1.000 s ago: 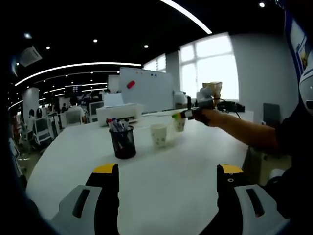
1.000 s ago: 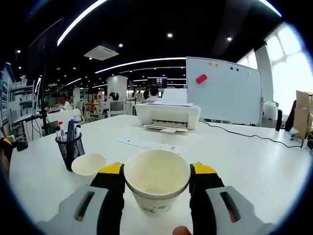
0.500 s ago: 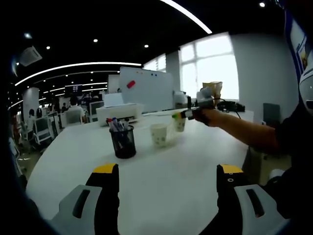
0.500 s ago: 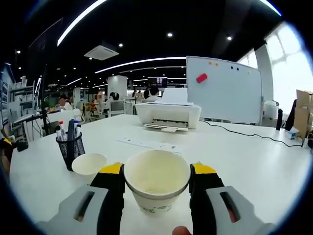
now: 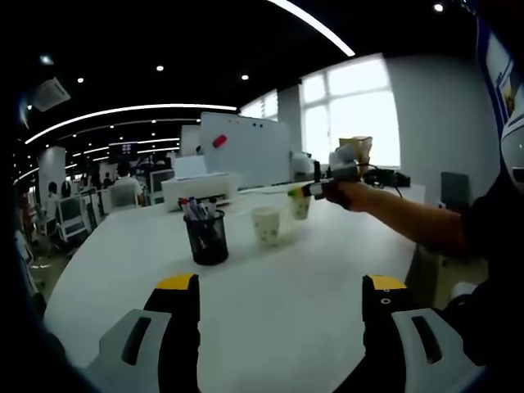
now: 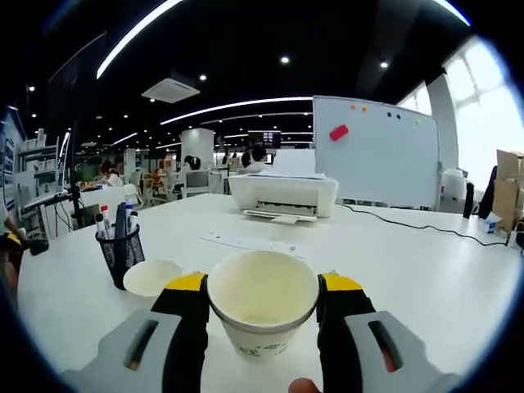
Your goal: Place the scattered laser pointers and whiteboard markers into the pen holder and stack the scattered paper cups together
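left gripper view far back over table (image 5: 270,311); right gripper view close; both share pen holder (image 5: 205,237)

- An open-plan office: a long white desk (image 6: 426,270) runs through a wide room, with more workstations, chairs and seated people (image 6: 108,172) far behind.
- A white printer (image 6: 282,194) sits on the desk, a sheet of paper (image 6: 254,242) lying in front of it and a black cable (image 6: 409,223) trailing beside it.
- A whiteboard (image 6: 378,151) with a red eraser (image 6: 338,132) stuck to it stands behind the printer.
- A black mesh pen holder (image 6: 120,252) holds markers.
- Curved strip lights (image 6: 237,105) and a ceiling air-conditioning unit (image 6: 170,88) hang overhead.
- Large windows (image 5: 354,115) brighten one wall.
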